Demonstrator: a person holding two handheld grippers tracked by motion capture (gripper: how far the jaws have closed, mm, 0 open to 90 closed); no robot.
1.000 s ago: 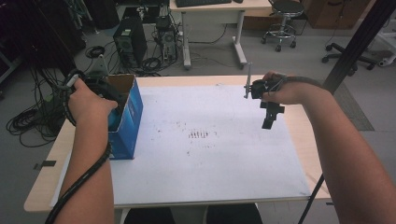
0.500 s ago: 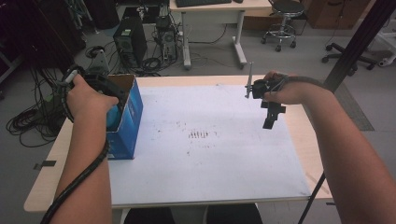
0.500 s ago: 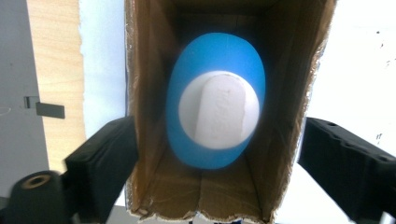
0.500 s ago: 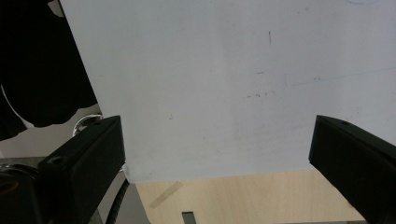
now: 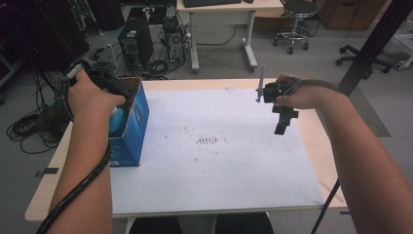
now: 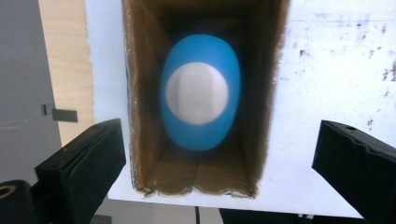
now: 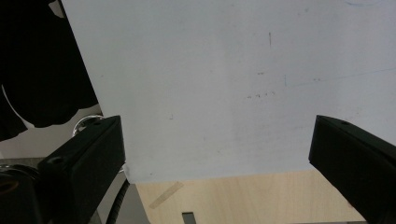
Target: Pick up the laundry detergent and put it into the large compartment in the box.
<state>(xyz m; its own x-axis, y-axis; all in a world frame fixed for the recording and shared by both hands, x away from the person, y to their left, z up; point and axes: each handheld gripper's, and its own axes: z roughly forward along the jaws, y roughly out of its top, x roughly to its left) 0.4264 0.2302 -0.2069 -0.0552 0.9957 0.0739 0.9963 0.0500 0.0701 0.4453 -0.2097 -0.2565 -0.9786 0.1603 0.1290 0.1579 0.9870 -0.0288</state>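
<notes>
Lifted since a second ago, the left gripper hangs over the open blue cardboard box, jaws just spread wide and empty above the smooth blue bottle with a white cap standing inside, probably light, slippery, best pinched across its narrower sides

The left gripper sits a little higher above the blue box than a second ago, as the high view shows, and its jaws have just been opening. In the left gripper view they stand wide on either side of the box mouth, nothing between them; the blue ball lies free inside.
</notes>
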